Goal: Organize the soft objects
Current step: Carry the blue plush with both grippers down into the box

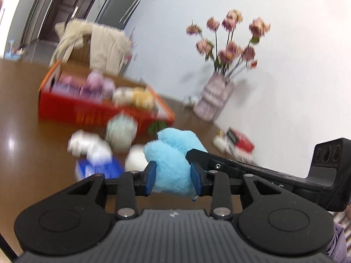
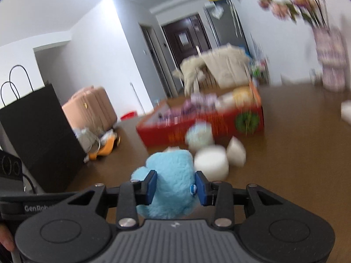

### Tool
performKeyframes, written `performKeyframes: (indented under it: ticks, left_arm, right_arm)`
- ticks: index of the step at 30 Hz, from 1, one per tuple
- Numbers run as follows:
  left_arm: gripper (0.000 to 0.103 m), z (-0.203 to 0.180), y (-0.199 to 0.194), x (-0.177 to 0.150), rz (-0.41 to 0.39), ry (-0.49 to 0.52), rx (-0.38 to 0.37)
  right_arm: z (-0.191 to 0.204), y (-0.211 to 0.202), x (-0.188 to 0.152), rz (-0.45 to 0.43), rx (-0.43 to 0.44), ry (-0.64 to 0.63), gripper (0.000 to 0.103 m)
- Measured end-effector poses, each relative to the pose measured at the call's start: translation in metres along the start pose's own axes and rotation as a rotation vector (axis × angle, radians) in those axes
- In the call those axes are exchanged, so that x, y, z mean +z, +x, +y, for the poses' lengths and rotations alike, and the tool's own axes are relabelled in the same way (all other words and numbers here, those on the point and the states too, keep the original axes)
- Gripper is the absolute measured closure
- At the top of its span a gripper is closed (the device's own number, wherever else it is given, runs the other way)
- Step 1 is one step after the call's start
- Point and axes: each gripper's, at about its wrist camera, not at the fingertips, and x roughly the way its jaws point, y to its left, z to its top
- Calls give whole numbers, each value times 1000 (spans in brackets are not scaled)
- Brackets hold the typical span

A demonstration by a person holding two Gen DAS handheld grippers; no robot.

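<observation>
Where the brown table (image 1: pixel 26 135) fills the lower half of both views, largest item on it: red cardboard box (image 1: pixel 72 109), open-topped, set toward the far edge, holding blurred plush pieces in pink, lilac, cream and tan. Beyond the box, pale coat (image 1: pixel 103 46) draped over a chair; against the wall at right, patterned vase (image 1: pixel 214 98) with pink flowers on tall stems. Off the table in the right wrist view, black paper bag (image 2: pixel 41 140) with loop handles and a peach suitcase (image 2: pixel 92 107). In front of the box, loose soft items lying near one another: mint-and-white plush (image 1: pixel 121 131), white plush (image 1: pixel 87 144) over a blue-and-white packet (image 1: pixel 98 168), round white cushion (image 2: pixel 211 164), white wedge-shaped piece (image 2: pixel 235 153). Near the wall, red-and-black carton (image 1: pixel 242 142). Task item: light blue plush toy (image 1: pixel 171 162), clear of the tabletop, gripped at both sides at once; long axis roughly along the fingers, running away from each camera toward the box, lobed end foremost, exact facing not determinable through blur. Left gripper (image 1: pixel 173 176): blue pads narrow, pressed into the plush. Right gripper (image 2: pixel 176 188): same narrow stance, pads sunk in the blue fur, small round blue-and-white detail just beside its right pad.
</observation>
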Motion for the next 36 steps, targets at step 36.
performKeyframes:
  ticks: [36]
  left_arm:
    - [55, 151, 222, 122, 77, 21, 265]
  right_arm:
    - [-92, 353, 143, 372, -124, -50, 67]
